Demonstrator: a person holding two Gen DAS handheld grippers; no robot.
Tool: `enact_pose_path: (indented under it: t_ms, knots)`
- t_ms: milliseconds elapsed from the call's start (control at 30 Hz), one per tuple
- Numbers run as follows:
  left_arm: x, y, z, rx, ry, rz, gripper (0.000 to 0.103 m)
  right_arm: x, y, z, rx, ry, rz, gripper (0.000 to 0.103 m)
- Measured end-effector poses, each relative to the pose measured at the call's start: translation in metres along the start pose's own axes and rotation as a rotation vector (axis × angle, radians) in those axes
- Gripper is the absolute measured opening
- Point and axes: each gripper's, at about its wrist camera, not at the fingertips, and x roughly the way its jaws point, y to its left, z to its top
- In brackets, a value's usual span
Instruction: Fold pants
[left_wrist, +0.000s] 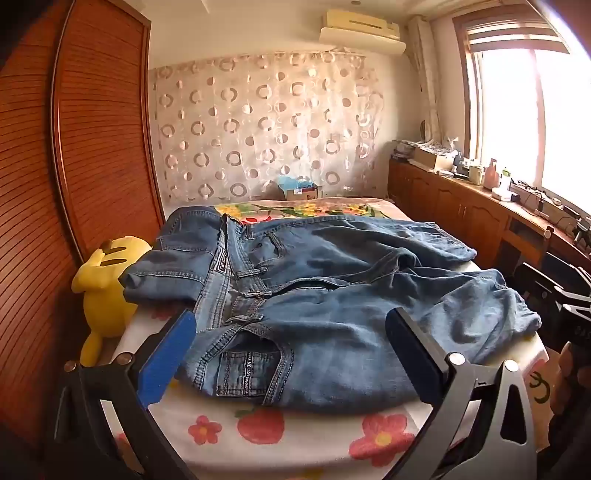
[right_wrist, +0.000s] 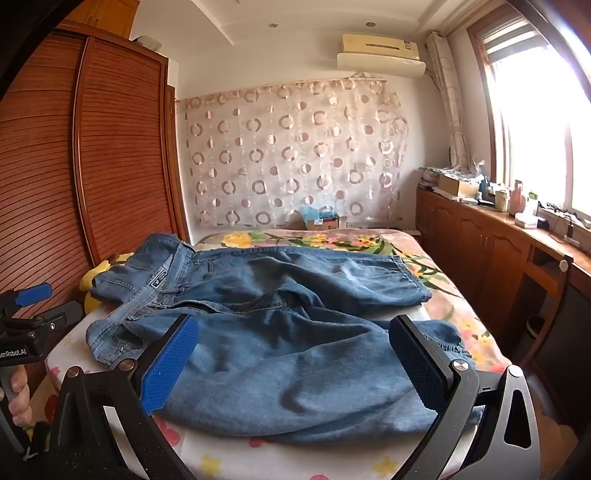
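Denim: blue jeans (left_wrist: 303, 295), spread unfolded and rumpled on the bed (left_wrist: 295, 450), waistband to the left, both legs running right.
Surface: flowered bedcover, soft and yielding under the cloth.
Waistband: bunched and partly turned over near the yellow plush toy (left_wrist: 107, 295) at the bed's left edge.
Legs: lying one behind the other, near leg wrinkled, its hem close to the right edge of the bed.
Left gripper (left_wrist: 291, 332): spread wide, holding nothing, hovering over the waistband and pocket end.
Right gripper (right_wrist: 295, 339): spread wide too, holding nothing, hovering over the near leg toward the hem.
Handling: limp but fairly heavy cloth, thick at seams, likely to sag and drag rather than slip.
Grip points: probably the stiff waistband edge for the left, the near hem for the right; a pinch on a seam should hold better than one on loose cloth.
Stage: folding not yet begun.
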Motion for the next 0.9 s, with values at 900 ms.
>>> enact_pose_path:
  t_ms: [900]
  knots:
    - [-0.0005,-0.0006,0.0,0.007,0.001,0.004,0.103,0.0008,-0.0002,-0.0007,0.003,0.007,-0.004,0.102]
